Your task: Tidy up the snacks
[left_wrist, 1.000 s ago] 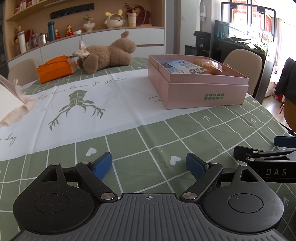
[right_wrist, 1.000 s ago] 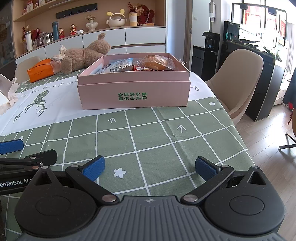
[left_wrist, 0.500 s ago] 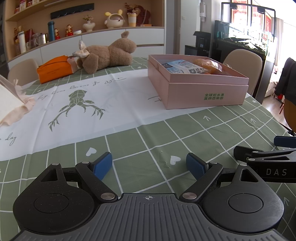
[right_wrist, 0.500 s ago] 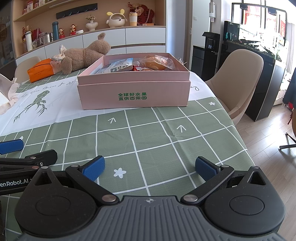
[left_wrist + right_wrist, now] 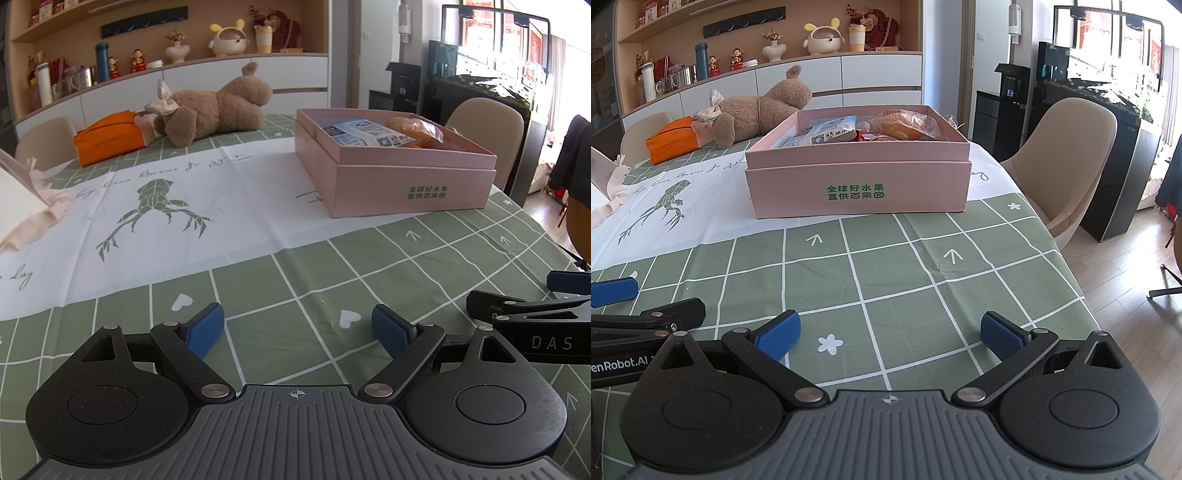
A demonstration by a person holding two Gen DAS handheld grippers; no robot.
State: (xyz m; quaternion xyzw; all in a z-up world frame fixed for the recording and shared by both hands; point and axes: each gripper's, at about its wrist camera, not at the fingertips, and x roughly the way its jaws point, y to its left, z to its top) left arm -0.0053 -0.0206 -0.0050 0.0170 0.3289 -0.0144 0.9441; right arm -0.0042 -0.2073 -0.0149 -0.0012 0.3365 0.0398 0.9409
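both claws point(image 5: 297, 328) point(image 5: 889, 334) spread, empty

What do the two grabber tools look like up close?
Both grippers, left and right, look alike: black linkage arms with silver rivets, round black discs, a ribbed grey body, and blue textured pads on the jaws. White lettering runs along their sides.

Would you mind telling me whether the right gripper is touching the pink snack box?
Apart. The right wrist view shows the right gripper open over the tablecloth, with several rows of green squares lying bare between its fingertips and the pink snack box.
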